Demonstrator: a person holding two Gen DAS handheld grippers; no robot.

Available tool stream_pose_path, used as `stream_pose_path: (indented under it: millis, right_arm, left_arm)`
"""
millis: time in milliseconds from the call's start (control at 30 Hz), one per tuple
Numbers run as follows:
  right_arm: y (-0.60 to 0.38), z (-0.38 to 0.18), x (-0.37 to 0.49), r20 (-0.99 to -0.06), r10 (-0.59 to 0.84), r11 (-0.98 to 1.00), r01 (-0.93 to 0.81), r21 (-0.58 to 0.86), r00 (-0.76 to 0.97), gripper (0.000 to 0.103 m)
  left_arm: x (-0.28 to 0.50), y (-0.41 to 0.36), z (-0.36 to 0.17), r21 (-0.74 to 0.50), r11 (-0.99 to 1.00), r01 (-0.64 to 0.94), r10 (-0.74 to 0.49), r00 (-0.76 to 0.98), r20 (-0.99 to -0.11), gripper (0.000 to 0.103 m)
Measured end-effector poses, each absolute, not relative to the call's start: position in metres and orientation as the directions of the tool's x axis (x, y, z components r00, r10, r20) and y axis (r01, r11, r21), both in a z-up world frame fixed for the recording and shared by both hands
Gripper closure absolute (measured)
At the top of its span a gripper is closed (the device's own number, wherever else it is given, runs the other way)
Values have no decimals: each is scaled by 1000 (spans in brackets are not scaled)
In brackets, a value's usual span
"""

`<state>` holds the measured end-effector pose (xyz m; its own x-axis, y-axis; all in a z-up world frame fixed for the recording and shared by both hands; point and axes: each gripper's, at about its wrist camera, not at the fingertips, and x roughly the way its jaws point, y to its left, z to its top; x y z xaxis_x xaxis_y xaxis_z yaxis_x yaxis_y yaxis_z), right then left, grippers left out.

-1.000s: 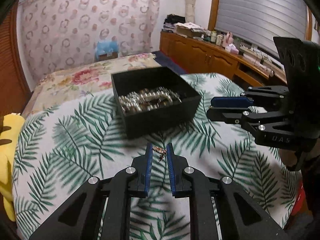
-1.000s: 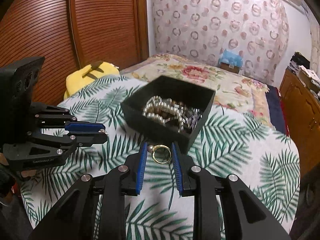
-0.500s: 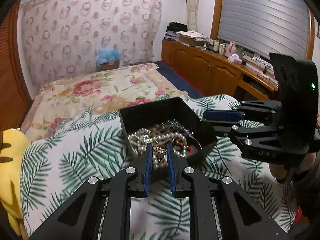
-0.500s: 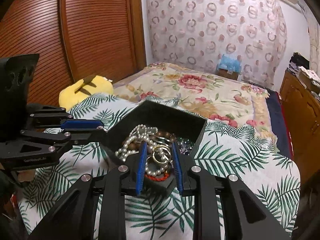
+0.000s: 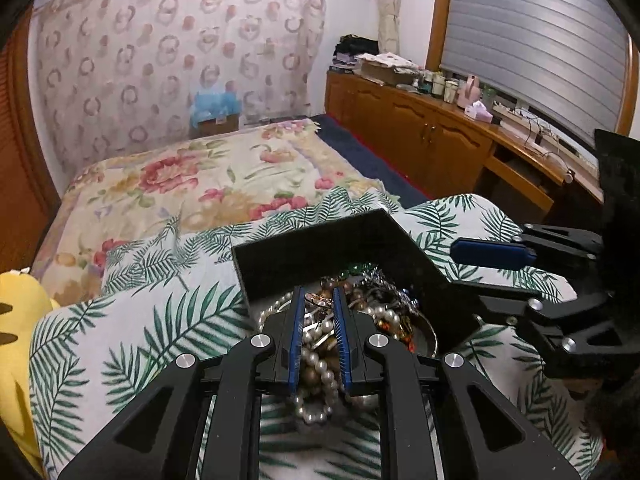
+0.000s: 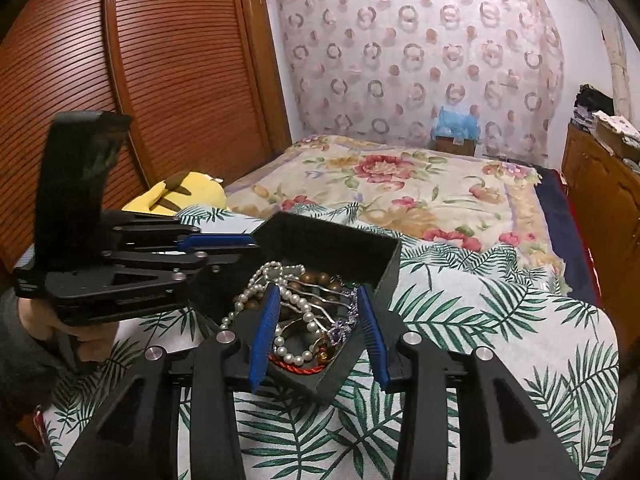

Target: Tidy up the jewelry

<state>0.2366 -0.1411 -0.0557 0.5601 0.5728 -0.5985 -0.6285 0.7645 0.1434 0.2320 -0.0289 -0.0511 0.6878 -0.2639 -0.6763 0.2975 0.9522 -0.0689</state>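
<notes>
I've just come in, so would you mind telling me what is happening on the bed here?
A person is sorting jewelry into a black box on the palm-print cover, with a gripper in each hand. The left gripper is over the box, pinching a small gold-toned piece. The right gripper is also over the box; its jaws have just been opening and nothing is gripped between them. Pearl strands and beads already fill the box.
</notes>
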Motion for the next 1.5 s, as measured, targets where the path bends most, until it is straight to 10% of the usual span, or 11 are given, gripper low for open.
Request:
stream_pose_path:
  millis: [433, 733, 1000, 1500]
  right_arm:
    - [-147, -60, 238, -598, 558, 782, -606, 146, 576, 60]
    - [-151, -49, 235, -589, 531, 805, -580, 126, 610, 60]
    - [-164, -32, 219, -573, 498, 844, -517, 146, 651, 40]
    - [-183, -7, 139, -507, 393, 908, -411, 84, 767, 3]
  left_arm:
    - [250, -24, -56, -45, 971, 235, -202, 706, -679, 86]
    - [231, -12, -42, -51, 984, 171, -163, 747, -644, 45]
    - [191, 1, -25, -22, 996, 83, -78, 782, -618, 11]
    - [101, 1, -8, 1, 1000, -6, 6, 818, -576, 8]
